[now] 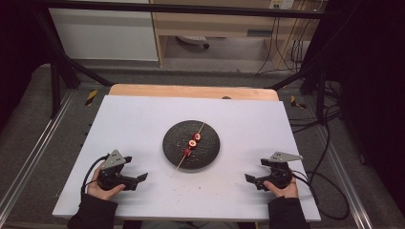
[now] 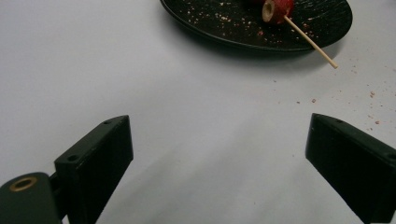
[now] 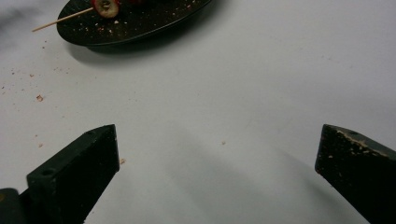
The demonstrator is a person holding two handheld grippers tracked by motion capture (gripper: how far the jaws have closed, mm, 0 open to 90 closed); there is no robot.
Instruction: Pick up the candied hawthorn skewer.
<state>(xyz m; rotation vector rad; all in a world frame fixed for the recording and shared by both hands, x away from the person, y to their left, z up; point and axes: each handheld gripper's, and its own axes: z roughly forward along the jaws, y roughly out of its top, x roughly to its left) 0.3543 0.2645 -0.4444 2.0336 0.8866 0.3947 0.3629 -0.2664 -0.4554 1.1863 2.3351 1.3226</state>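
Our left claw [image 1: 138,180] and right claw [image 1: 252,180] rest spread and empty on the tabletop [image 1: 143,124]. Ahead, between them, the fruit skewer [image 1: 192,141] lies across the black plate [image 1: 174,148]. We judge the reach not yet begun; next, one claw must close on the stick's bare end.

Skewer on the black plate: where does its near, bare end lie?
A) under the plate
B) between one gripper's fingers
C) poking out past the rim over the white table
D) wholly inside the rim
C: the skewer crosses the plate and its bare end overhangs the rim above the white table.
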